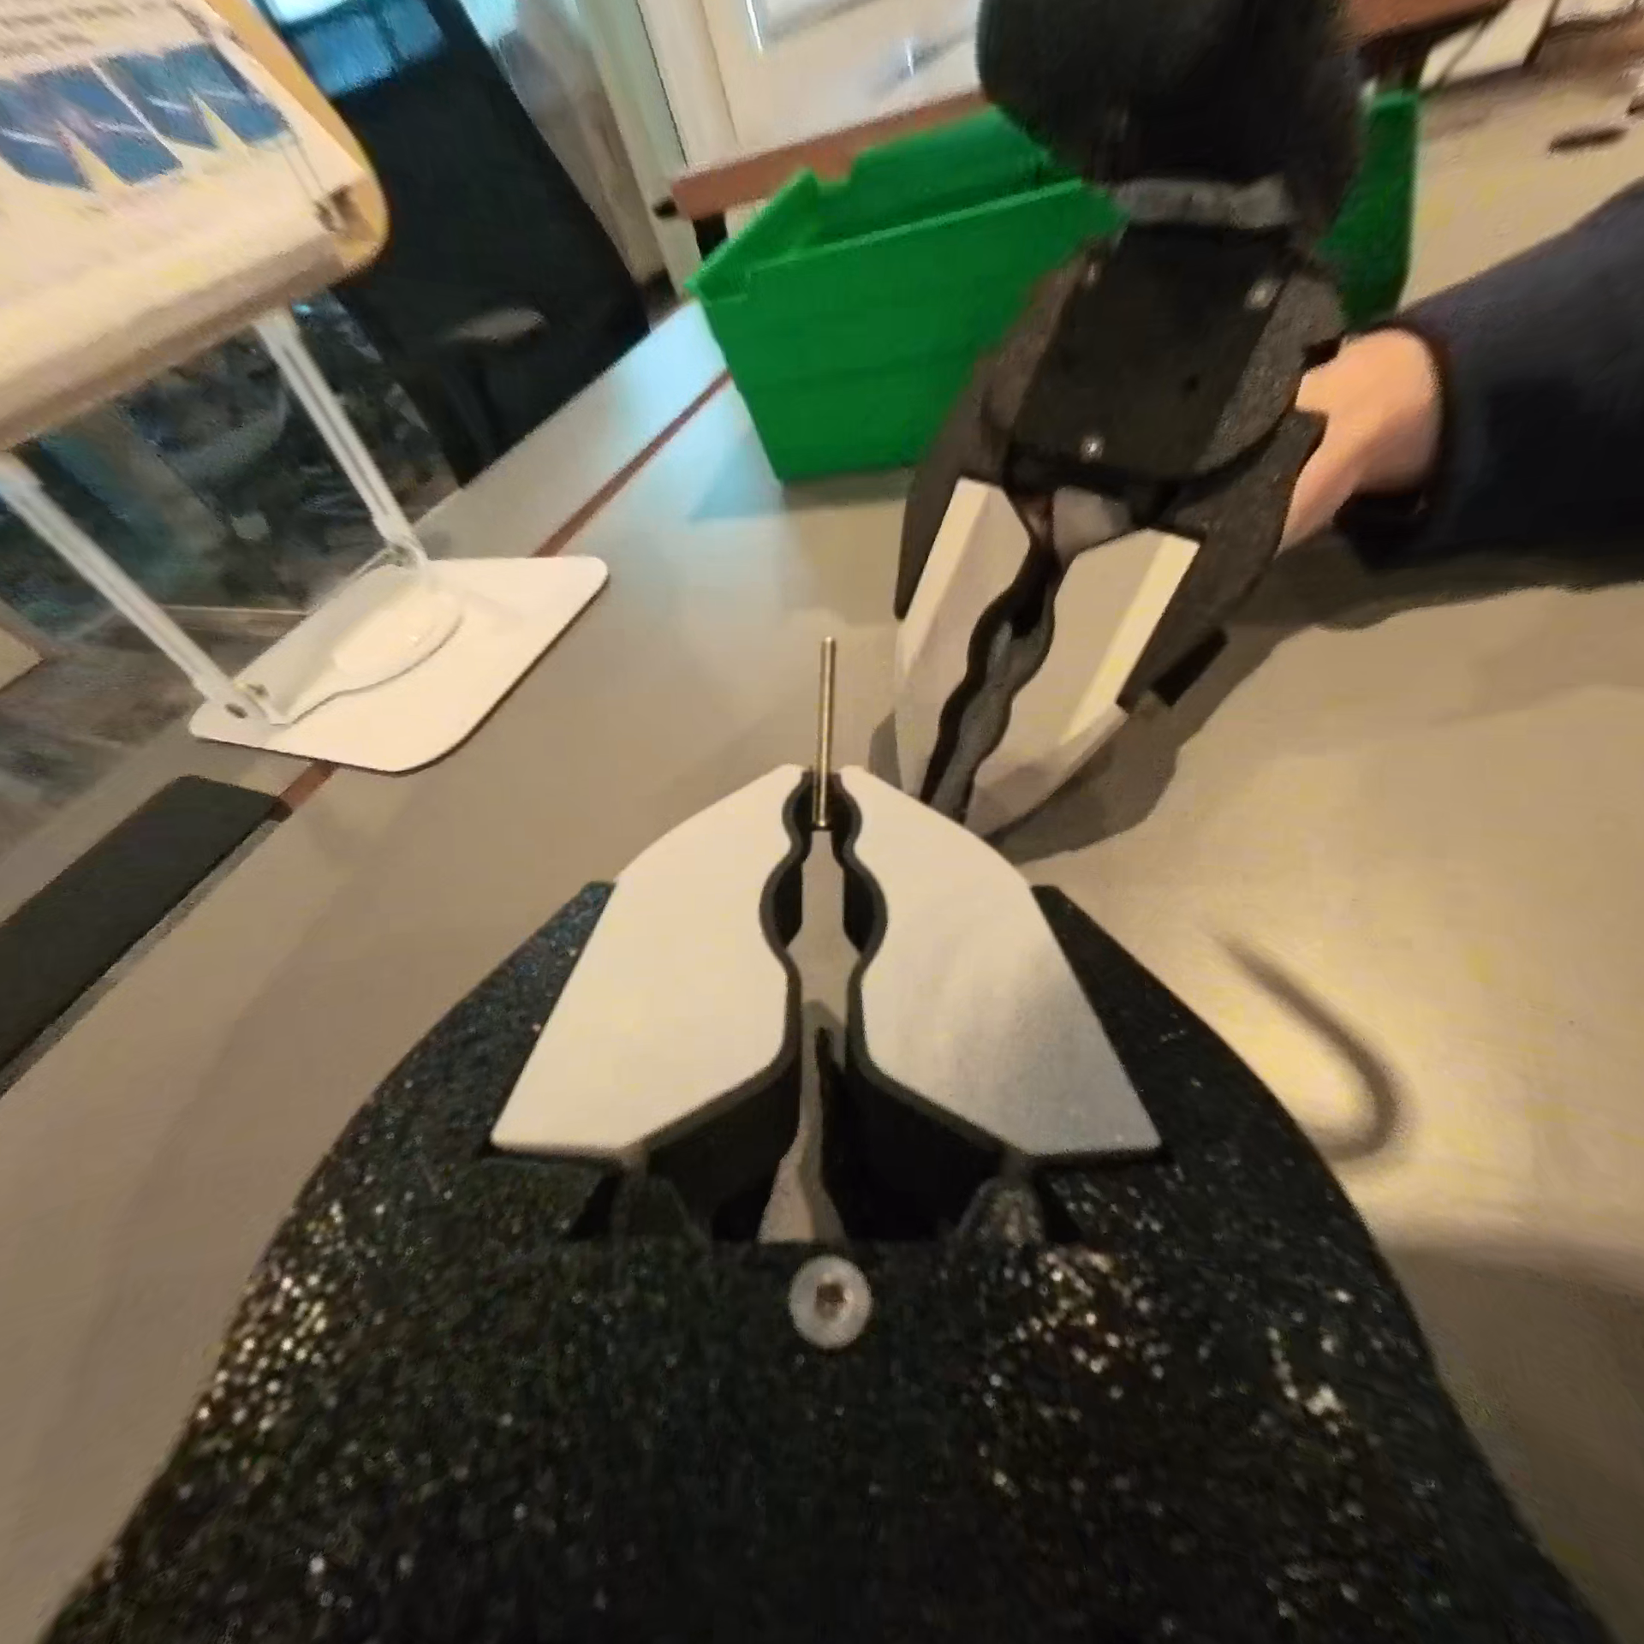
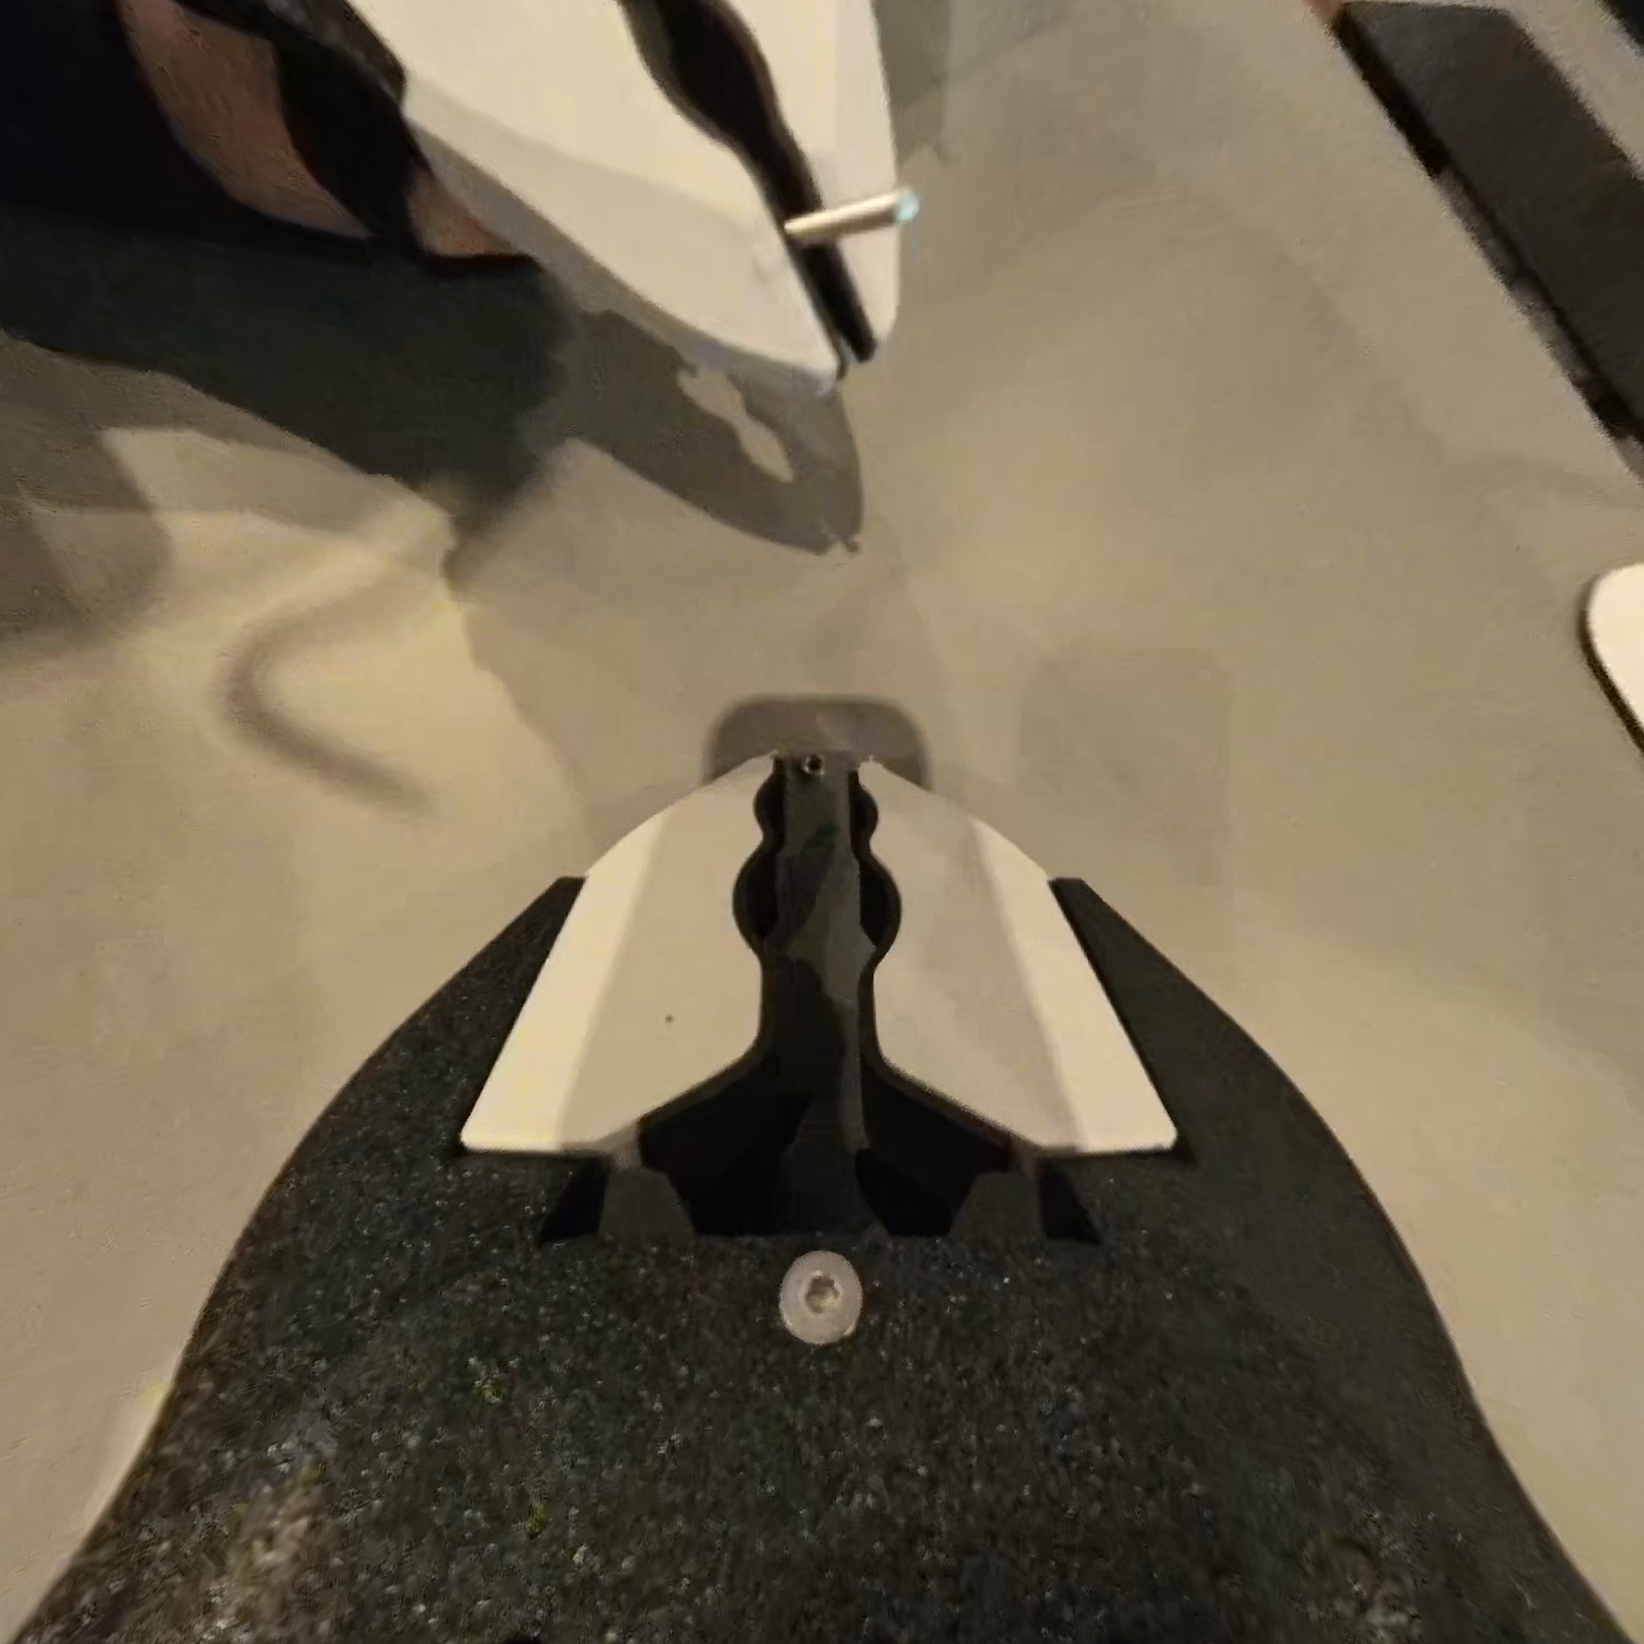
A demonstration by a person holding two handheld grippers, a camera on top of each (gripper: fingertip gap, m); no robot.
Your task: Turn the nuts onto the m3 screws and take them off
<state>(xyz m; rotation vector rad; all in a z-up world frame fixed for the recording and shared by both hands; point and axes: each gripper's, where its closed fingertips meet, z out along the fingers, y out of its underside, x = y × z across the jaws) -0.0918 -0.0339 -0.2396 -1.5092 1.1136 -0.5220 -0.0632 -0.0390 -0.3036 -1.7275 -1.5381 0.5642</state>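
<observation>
Screw (image 1: 827,712), thin and silvery, stood gripped between the tips of my left gripper (image 1: 826,783), whose white fingers (image 1: 712,961) were clenched on its lower end so that the shaft stuck straight out past them, above the grey table (image 1: 534,890). Beyond the screw and to its right, my right gripper (image 1: 956,801) pointed steeply down with its tips at or just above the table, a hand (image 1: 1370,427) in a dark sleeve behind it. From the right wrist view, the fingers of that gripper (image 2: 814,765) stood a little apart, and a tiny round metal piece, possibly a nut (image 2: 810,764), sat right at the gap between the tips; the view was too blurred for me to tell whether the pads pressed on it. In that same view the screw (image 2: 845,216) jutted sideways from the left gripper (image 2: 841,267), well beyond the right tips. Farther from the screw stood a green bin (image 1: 890,338), and off to the screw's left a white base plate (image 1: 400,667) carried a clear stand.
</observation>
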